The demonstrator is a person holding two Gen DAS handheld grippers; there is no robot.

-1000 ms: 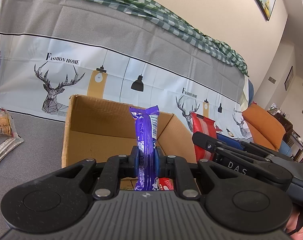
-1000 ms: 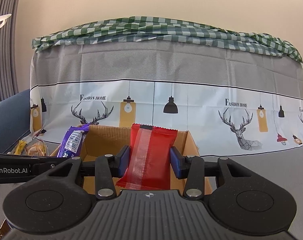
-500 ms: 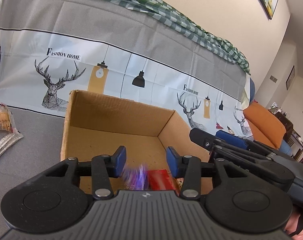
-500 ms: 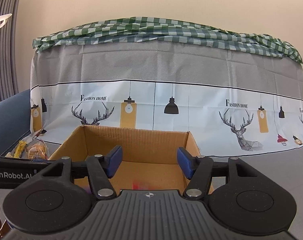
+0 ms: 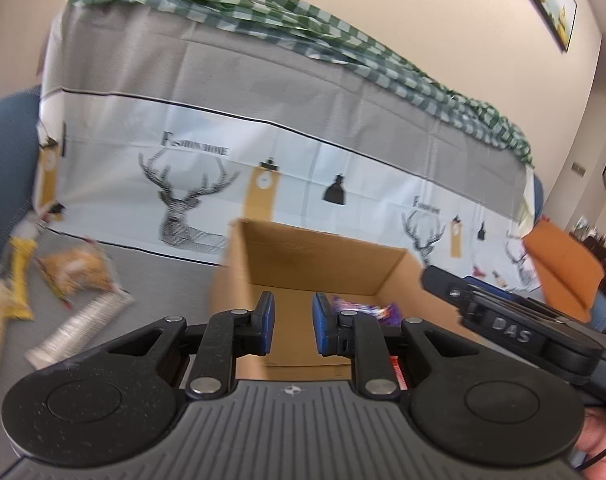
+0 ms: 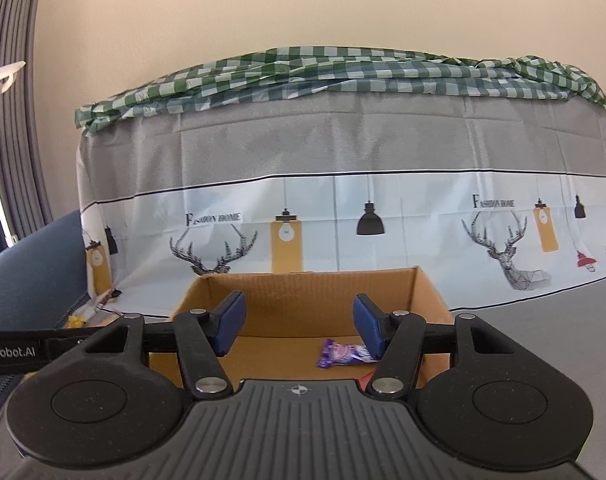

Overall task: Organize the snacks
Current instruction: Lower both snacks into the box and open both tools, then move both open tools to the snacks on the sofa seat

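Observation:
An open cardboard box (image 5: 327,258) stands on the grey cloth before both grippers. A purple snack bar (image 6: 343,354) lies flat on its floor, also seen as the purple bar (image 5: 367,312) in the left wrist view. A red packet (image 6: 366,379) peeks out beside it, mostly hidden by my right gripper. My left gripper (image 5: 293,328) hovers at the box's near left corner, its jaws closing to a narrow gap with nothing between them. My right gripper (image 6: 299,330) hangs over the box (image 6: 311,280), jaws wide and easing inward, empty.
Loose snacks lie on the cloth left of the box: an orange-brown bag (image 5: 77,268), a silver pack (image 5: 83,320), a yellow wrapper (image 5: 21,256). A draped backdrop with deer prints (image 6: 343,208) rises right behind the box. The right tool's black arm (image 5: 511,336) crosses at right.
Both grippers let go: the purple bar and red packet dropped into the box. The left gripper swung left and its jaws narrowed again; the right jaws stayed wide.

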